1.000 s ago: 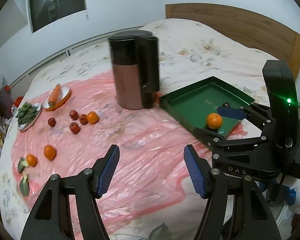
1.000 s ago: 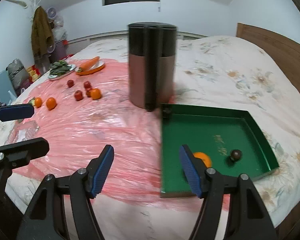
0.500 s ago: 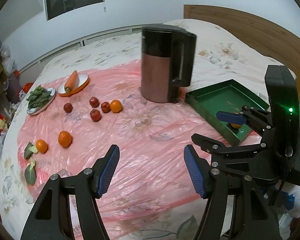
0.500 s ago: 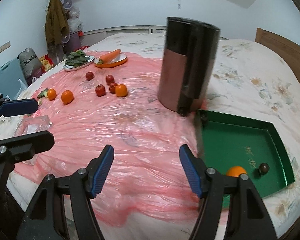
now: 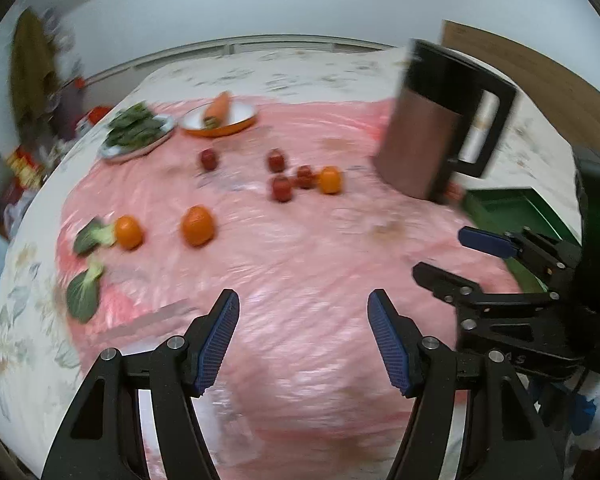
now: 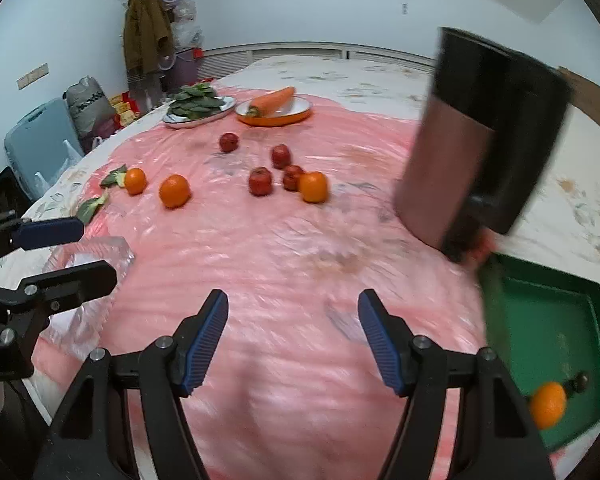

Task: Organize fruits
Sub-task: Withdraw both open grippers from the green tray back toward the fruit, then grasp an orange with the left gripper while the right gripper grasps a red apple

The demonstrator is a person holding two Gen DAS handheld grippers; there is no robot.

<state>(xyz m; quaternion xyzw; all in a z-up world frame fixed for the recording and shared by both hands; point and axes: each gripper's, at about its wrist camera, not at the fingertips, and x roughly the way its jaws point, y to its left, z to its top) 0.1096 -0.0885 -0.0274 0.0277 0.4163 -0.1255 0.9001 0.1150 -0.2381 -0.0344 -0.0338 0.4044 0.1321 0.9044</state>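
both tools spread, empty: left tool [image 5: 302,336], right tool [image 6: 292,330]; round orange [image 6: 547,405] in green tray [image 6: 598,312].

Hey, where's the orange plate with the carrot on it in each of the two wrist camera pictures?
Left wrist view: the orange plate sits upper middle, left of centre, beside the plate of greens.
Right wrist view: the orange plate sits upper middle, again just right of the plate of greens.
Shared landmark: the tall brown and black jug, far right in both.
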